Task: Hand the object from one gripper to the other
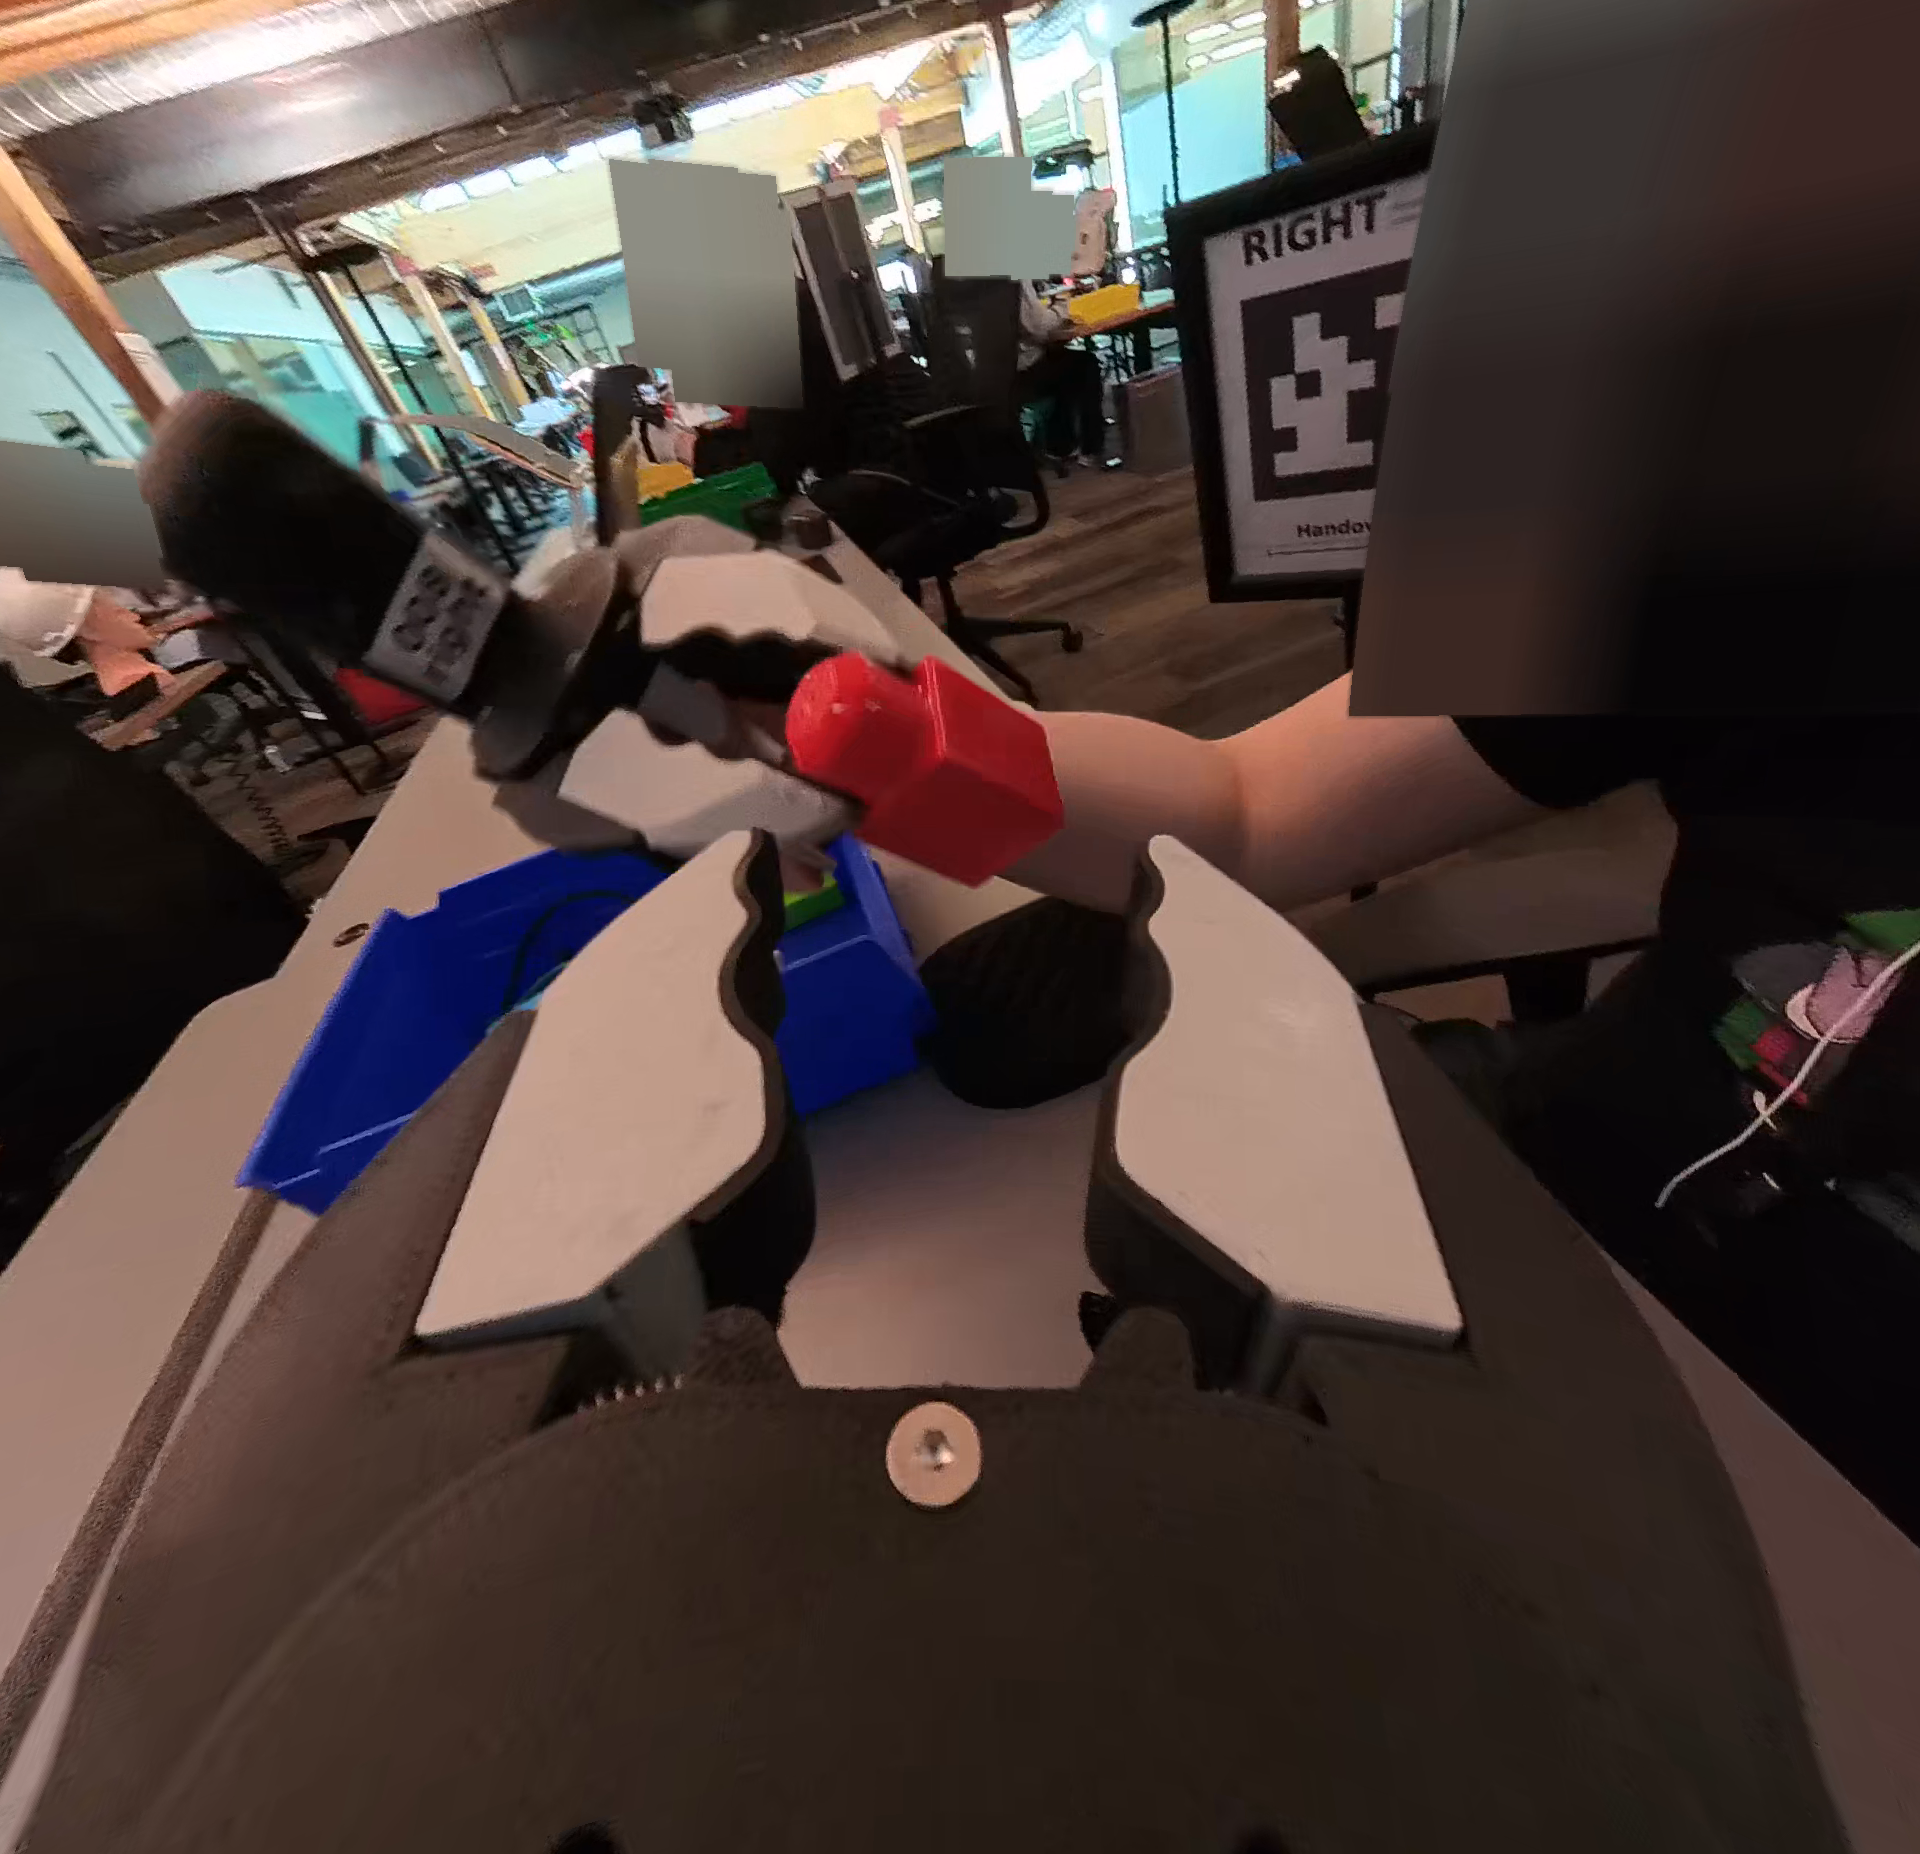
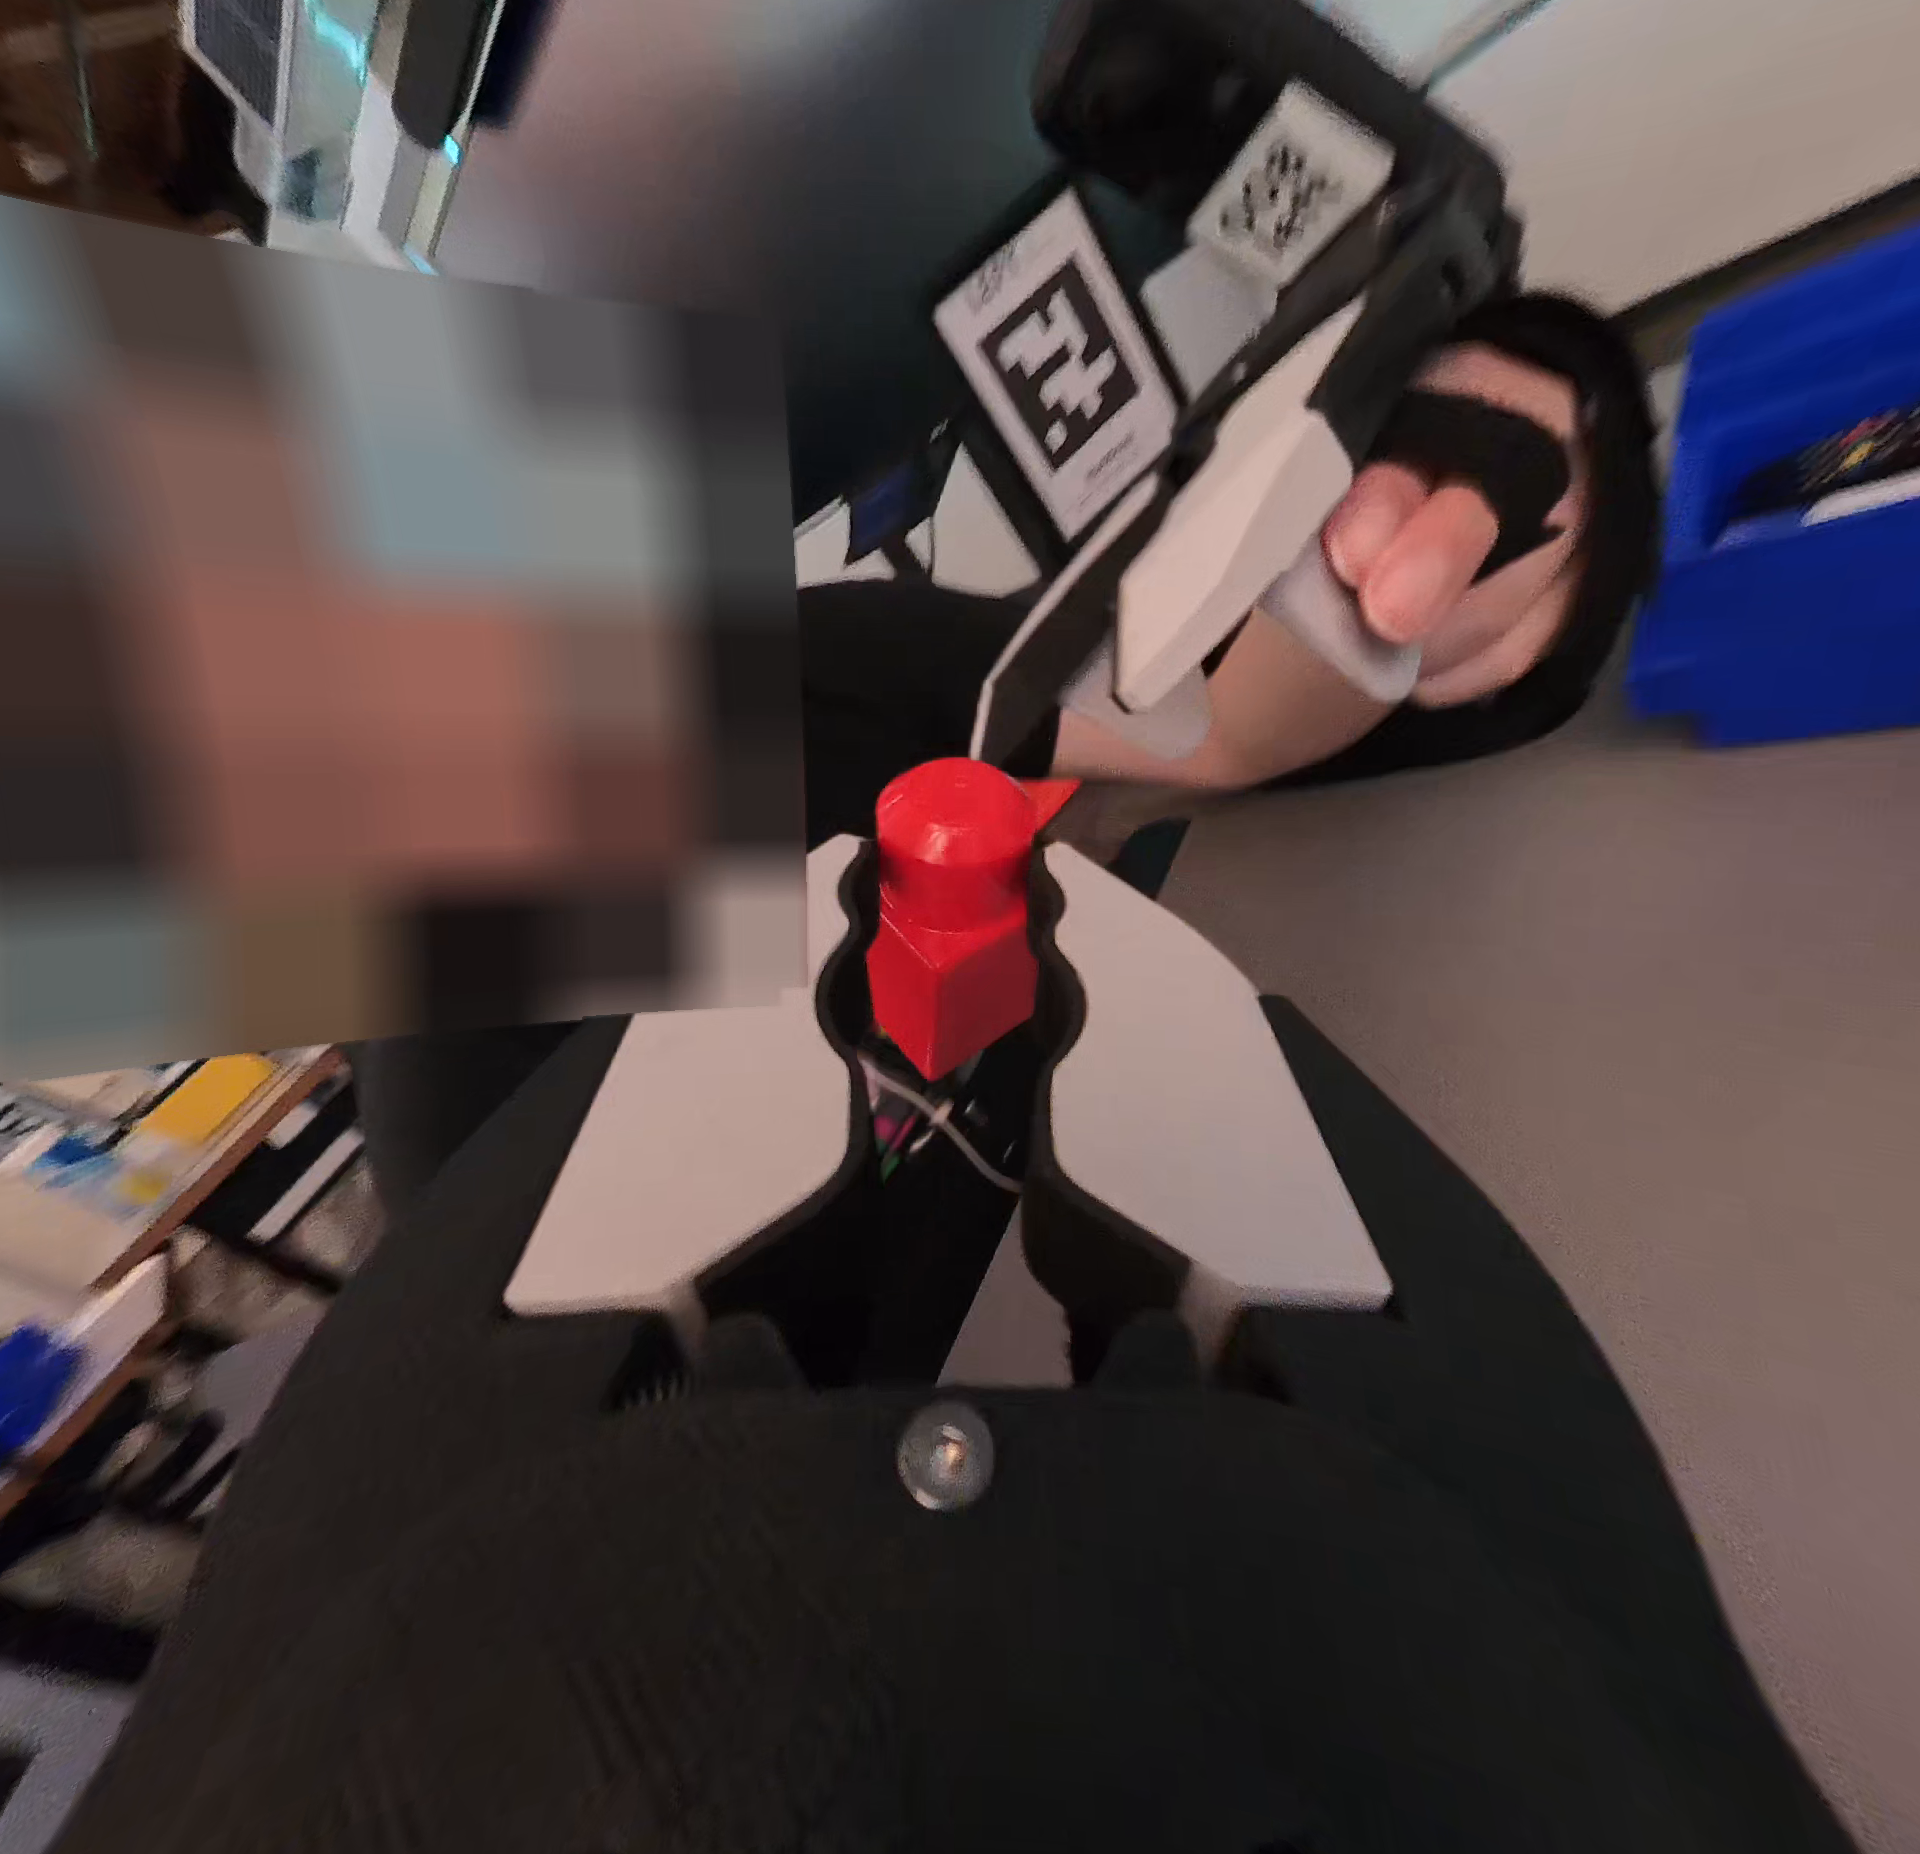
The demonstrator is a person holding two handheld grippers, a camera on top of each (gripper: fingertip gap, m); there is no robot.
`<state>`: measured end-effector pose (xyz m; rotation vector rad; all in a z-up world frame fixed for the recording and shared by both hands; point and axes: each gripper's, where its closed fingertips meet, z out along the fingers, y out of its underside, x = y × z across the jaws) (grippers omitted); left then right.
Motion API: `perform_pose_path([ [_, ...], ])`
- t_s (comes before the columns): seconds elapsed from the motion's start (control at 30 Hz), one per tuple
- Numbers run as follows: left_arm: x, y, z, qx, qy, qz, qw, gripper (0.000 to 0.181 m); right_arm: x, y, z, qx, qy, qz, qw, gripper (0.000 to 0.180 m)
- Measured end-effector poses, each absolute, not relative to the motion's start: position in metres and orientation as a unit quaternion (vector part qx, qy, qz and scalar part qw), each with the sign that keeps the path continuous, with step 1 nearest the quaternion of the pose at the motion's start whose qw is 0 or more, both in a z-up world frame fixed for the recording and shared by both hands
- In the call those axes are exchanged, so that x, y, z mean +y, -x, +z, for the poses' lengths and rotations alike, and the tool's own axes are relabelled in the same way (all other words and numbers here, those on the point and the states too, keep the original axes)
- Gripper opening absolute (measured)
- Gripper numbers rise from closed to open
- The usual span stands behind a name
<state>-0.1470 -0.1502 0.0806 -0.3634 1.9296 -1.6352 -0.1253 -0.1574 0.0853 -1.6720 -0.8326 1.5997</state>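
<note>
R gripper [image 2: 951, 931] has the red object [image 2: 951, 947] clamped between its two white fingers [image 2: 717, 1150], jaws drawn in narrow around the square block end, w/ the round cap end sticking out past the fingertips. Object's up in the air, not resting on anything.

Left wrist view: same red object [image 1: 925, 765] shows mid-frame, held by the R gripper [image 1: 821, 755] coming in from the left side, cap end pointing left, block end pointing right. A bare forearm [image 1: 1195, 796] runs behind it.

L gripper [image 1: 951, 983]: fingers [image 1: 623, 1098] spread wide, nothing between them, tips just below the red object and apart from it. No contact.

In the right wrist view the L gripper [image 2: 1081, 755] sits above and to the right of the red object; a hand [image 2: 1455, 568] in a black fingerless glove wraps its handle. View's blurry there, so the gap between its fingertips and the object is hard to judge from this side.

Underneath: grey tabletop [image 1: 935, 1233]. Blue bin [image 1: 416, 1015] sits toward its left edge, some green stuff inside. Black round pad [image 1: 1029, 1015] just beside the bin, to its right. Blue bin [image 2: 1787, 516] also shows at the right edge of the right wrist view. A board w/ a black-and-white marker [image 1: 1309, 391] stands farther back on the right.
</note>
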Motion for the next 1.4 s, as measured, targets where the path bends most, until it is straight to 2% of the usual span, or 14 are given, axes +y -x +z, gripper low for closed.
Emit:
perform_pose_path([
  [0.03, -0.153, 0.147, 0.079, 0.725, 0.135, -0.612, 0.286, 0.063, -0.159, 0.130, 0.076, -0.330, 0.646, 0.614, 0.310, 0.027],
  [0.23, -0.164, 0.148, 0.059, 0.751, 0.127, -0.601, 0.243, 0.050, -0.167, 0.158, 0.034, -0.387, 0.676, 0.593, 0.205, 0.028],
  [0.57, -0.183, 0.163, 0.014, 0.836, 0.072, -0.502, 0.210, 0.034, -0.173, 0.177, 0.013, -0.410, 0.685, 0.586, 0.140, 0.028],
  [0.67, -0.184, 0.168, -0.001, 0.859, 0.060, -0.470, 0.194, 0.035, -0.176, 0.182, 0.003, -0.419, 0.692, 0.578, 0.113, 0.028],
  [0.8, -0.187, 0.171, -0.005, 0.871, 0.046, -0.450, 0.191, 0.028, -0.177, 0.182, 0.000, -0.418, 0.690, 0.583, 0.097, 0.028],
  [0.87, -0.182, 0.167, -0.002, 0.871, 0.049, -0.443, 0.209, 0.028, -0.172, 0.179, 0.002, -0.421, 0.694, 0.570, 0.125, 0.028],
  [0.97, -0.170, 0.159, 0.012, 0.854, 0.070, -0.454, 0.244, 0.028, -0.156, 0.168, 0.013, -0.398, 0.711, 0.545, 0.197, 0.040],
  [1.13, -0.136, 0.141, 0.049, 0.791, 0.136, -0.511, 0.309, 0.027, -0.121, 0.133, 0.059, -0.375, 0.669, 0.474, 0.433, 0.061],
  [1.23, -0.106, 0.127, 0.078, 0.716, 0.194, -0.576, 0.344, 0.027, -0.111, 0.116, 0.093, -0.366, 0.619, 0.408, 0.563, 0.066],
  [1.3, -0.080, 0.114, 0.089, 0.669, 0.248, -0.594, 0.373, 0.027, -0.097, 0.106, 0.107, -0.357, 0.610, 0.320, 0.631, 0.068],
  [1.4, -0.044, 0.099, 0.097, 0.614, 0.325, -0.583, 0.422, 0.027, -0.078, 0.093, 0.117, -0.366, 0.597, 0.085, 0.709, 0.065],
])
